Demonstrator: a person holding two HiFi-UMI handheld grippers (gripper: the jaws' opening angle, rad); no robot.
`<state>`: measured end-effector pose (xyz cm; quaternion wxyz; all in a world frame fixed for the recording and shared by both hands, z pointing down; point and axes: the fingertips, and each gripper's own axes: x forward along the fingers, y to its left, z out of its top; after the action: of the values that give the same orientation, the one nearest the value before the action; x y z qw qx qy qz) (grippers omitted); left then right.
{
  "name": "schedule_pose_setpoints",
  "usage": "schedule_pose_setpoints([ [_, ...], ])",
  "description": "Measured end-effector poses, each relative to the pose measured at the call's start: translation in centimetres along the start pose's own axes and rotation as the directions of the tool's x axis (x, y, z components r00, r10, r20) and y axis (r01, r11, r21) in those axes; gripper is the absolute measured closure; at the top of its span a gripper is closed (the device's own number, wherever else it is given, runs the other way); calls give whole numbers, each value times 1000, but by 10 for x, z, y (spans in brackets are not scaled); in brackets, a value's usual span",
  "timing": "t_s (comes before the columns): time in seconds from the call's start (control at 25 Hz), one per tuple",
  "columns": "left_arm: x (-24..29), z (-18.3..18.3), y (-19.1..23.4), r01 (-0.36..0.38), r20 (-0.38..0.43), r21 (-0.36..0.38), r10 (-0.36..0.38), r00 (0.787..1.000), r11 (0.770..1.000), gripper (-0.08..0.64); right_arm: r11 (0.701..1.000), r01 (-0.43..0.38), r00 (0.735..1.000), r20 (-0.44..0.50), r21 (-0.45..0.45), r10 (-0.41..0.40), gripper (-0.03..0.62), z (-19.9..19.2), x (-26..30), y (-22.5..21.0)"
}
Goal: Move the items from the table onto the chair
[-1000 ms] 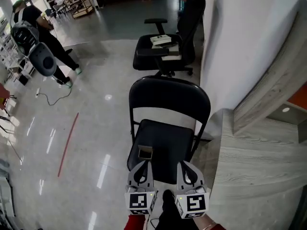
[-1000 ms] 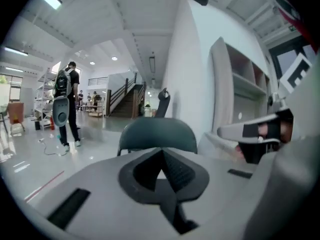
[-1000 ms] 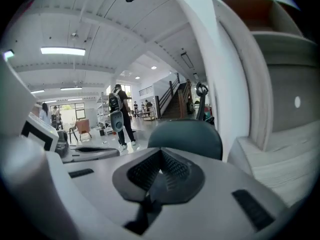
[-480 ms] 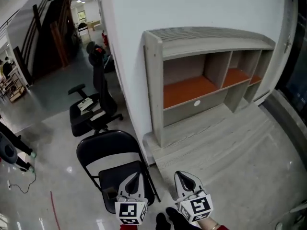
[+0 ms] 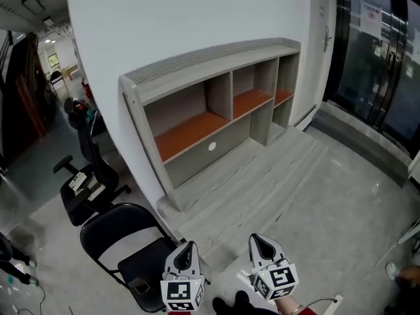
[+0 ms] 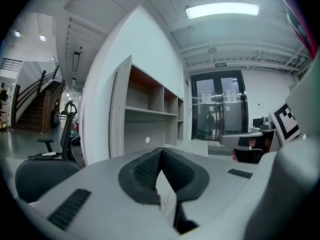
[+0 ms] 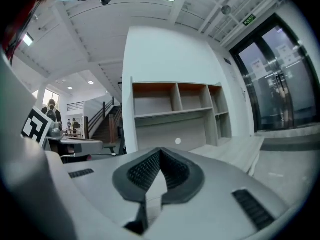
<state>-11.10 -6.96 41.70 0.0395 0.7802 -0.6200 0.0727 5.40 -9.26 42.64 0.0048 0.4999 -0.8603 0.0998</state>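
A black folding chair (image 5: 117, 225) stands at the lower left of the head view, with a small brownish item (image 5: 139, 285) lying on its seat. The grey wooden table (image 5: 282, 176) with its shelf unit (image 5: 216, 90) fills the middle, and I see no loose item on its top. My left gripper (image 5: 186, 245) hovers over the chair's right edge, shut and empty. My right gripper (image 5: 256, 239) is over the table's near corner, also shut with nothing in it. Both gripper views show the jaws (image 6: 161, 151) (image 7: 160, 151) meeting at the tip, pointed at the shelf unit.
A black office chair (image 5: 84, 188) with papers on its seat stands behind the folding chair, against the white wall. Glass doors (image 5: 384, 58) close off the right side. A person's foot (image 5: 401, 272) shows at the right edge.
The view has swung from the folding chair to the table and shelf unit. Both grippers moved right, off the chair seat, leaving the small item there.
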Motion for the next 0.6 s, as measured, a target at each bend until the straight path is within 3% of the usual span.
schedule_pose_setpoints([
  [0.16, 1, 2, -22, 33, 10, 35, -34, 999, 999, 552, 1000, 28, 1000, 13, -1, -28, 586, 5, -14, -15],
  [0.6, 1, 5, -42, 43, 17, 31, -43, 999, 999, 552, 1000, 9, 1000, -3, -11, -9, 586, 0, -30, -17],
])
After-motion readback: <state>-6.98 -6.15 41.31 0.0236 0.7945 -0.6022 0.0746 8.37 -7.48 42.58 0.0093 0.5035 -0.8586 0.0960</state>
